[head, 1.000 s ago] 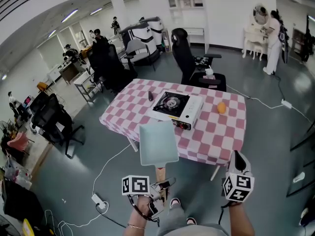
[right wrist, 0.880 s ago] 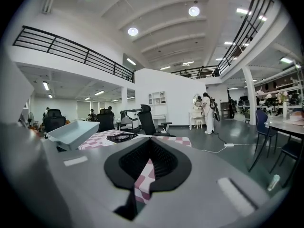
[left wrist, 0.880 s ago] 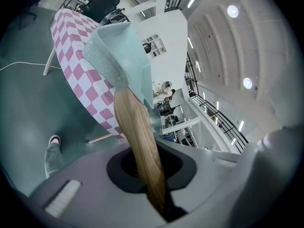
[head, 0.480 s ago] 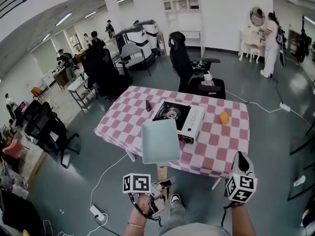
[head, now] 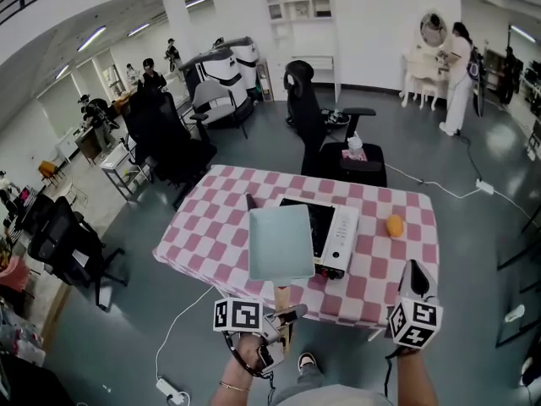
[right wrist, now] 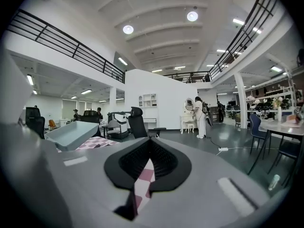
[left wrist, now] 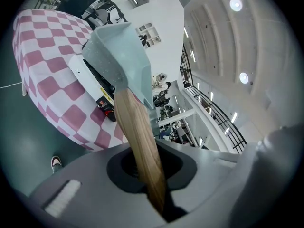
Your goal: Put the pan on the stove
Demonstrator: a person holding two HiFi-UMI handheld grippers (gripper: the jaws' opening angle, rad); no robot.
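Far left, black office chairs (head: pixel 63 239) stand on the floor, well apart from the desk (head: pixel 203 235) with its pink checked cloth, so they are no bother

The left claw (head: pixel 286 316) is clamped on the wooden handle (head: pixel 280 299) of the pan (head: pixel 281 242), near the handle's free end. The pan is a pale green square one, carried in the air with its open side up. From the head view it covers the near middle of the desk and the left part of the stove (head: pixel 338 231), and the right gripper view shows it raised clear of the cloth. I judge that it is not yet set down

It is a stiff thing and probably not heavy, but all its weight hangs far out from the grip, so it will want to dip at the front or roll round the smooth handle. The handle is the right place to hold; a grip closer to the pan body would steady it more

A small dark object (head: pixel 250 201) lies on the cloth just left of the stove, close enough to mind when lowering. Right of the stove an orange fruit (head: pixel 395 225) sits apart from it, out of the path

The right claw (head: pixel 412 271) hangs off the desk's near right corner with its jaws drawn almost together on nothing, only cloth showing through the slit
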